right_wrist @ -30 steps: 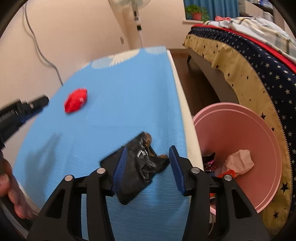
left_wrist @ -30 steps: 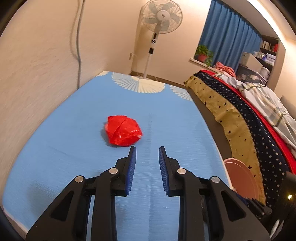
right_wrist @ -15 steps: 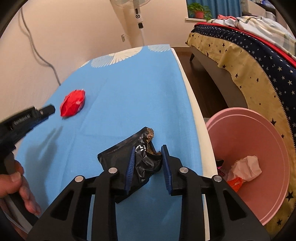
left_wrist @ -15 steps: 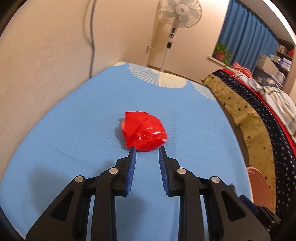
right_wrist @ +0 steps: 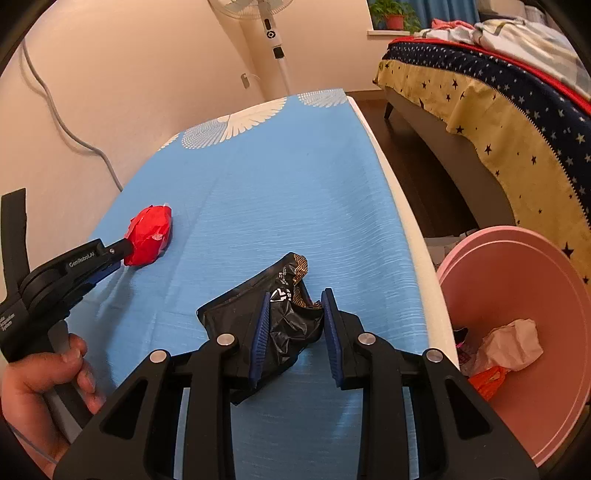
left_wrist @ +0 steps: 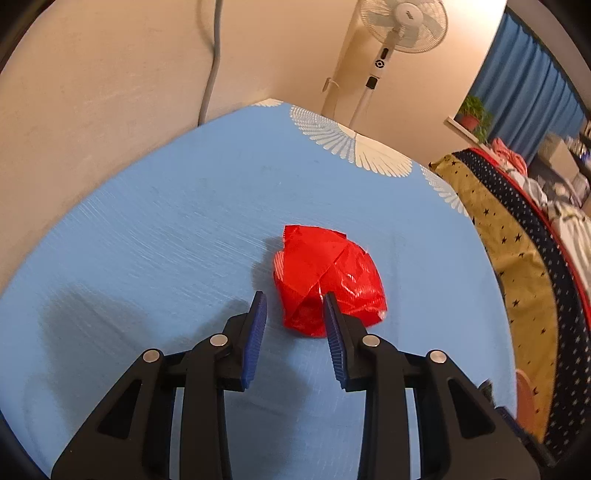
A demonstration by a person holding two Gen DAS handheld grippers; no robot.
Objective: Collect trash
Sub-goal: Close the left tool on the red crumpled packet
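A crumpled red wrapper lies on the blue-covered table. My left gripper is low over its near edge and its jaws are opening; the wrapper's near left part sits between the pads, the left pad clear of it. From the right wrist view the red wrapper shows at the far left with the left gripper at it. My right gripper is shut on a crumpled black wrapper that still rests on the table.
A pink bin stands on the floor off the table's right edge, with crumpled paper inside. A bed lies beyond it. A standing fan and a wall bound the table's far and left sides. A hand holds the left gripper.
The left gripper moved forward and down to the red wrapper and its jaws widened around the near edge. The right gripper closed on the black wrapper.
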